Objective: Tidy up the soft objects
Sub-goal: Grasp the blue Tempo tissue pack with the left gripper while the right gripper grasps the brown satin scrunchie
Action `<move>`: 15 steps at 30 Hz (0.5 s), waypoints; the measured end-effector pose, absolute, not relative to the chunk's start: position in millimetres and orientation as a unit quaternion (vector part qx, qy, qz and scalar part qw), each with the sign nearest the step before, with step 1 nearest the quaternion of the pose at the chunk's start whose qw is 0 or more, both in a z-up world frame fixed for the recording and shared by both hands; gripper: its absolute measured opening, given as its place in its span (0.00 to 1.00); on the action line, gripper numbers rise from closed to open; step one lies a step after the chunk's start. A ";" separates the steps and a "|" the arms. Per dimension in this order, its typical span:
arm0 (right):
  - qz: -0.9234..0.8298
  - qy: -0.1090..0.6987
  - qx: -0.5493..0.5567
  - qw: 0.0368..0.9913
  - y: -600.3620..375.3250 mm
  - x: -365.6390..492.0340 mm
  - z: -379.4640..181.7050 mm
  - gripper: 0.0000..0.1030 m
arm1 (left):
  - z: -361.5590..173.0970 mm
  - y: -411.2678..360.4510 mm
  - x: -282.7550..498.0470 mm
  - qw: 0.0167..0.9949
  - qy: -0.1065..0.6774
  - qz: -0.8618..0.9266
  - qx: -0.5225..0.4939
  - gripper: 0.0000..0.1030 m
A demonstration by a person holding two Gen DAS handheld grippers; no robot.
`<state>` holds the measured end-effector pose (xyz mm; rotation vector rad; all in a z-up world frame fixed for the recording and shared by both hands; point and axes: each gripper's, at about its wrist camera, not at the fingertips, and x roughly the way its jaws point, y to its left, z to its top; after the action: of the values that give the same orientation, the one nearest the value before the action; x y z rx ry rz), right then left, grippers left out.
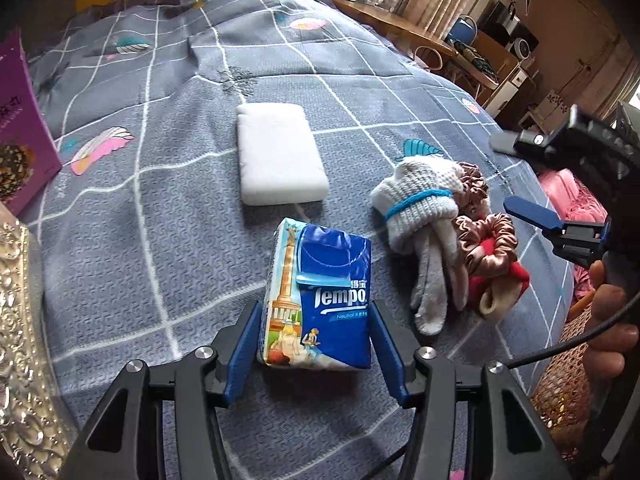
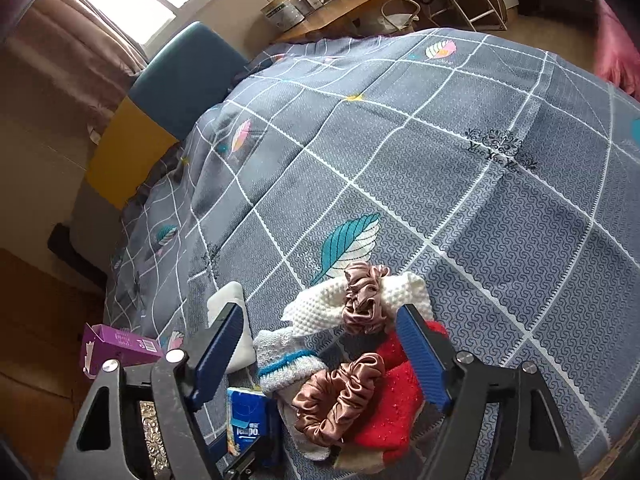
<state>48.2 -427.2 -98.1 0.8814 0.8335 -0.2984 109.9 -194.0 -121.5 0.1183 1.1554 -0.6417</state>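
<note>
A blue Tempo tissue pack (image 1: 320, 296) lies on the grey checked bedspread (image 1: 168, 216); my left gripper (image 1: 314, 344) is open with a finger on each side of its near end. A white sponge block (image 1: 278, 156) lies beyond it. To the right is a pile: a grey glove (image 1: 420, 216) with a blue band, brown satin scrunchies (image 1: 486, 244) and a red cloth (image 1: 504, 280). My right gripper (image 2: 322, 354) is open above that pile, over a scrunchie (image 2: 338, 396), the red cloth (image 2: 396, 400) and a white knit cloth (image 2: 320, 306). The tissue pack also shows in the right wrist view (image 2: 248, 424).
A purple box (image 1: 20, 128) stands at the left, also in the right wrist view (image 2: 116, 346). A silver embossed object (image 1: 20, 344) is at the near left. A wooden desk (image 1: 392, 24) with containers stands beyond the bed. A pink cloth (image 1: 572, 196) lies off the right edge.
</note>
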 end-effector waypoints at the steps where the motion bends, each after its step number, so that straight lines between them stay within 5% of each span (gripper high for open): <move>1: -0.144 0.400 0.409 0.808 -426.9 49.2 -100.8 0.63 | -122.0 -195.1 110.8 0.788 0.537 -0.296 0.060 0.54; 15: -0.119 0.457 0.365 0.802 -405.2 61.7 -111.5 0.48 | -119.0 -159.1 80.8 0.811 0.510 -0.275 0.077 0.50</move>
<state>61.7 -405.2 -111.5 0.7816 0.9798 -0.2558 80.8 -159.1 -119.0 0.1647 1.0889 -0.5877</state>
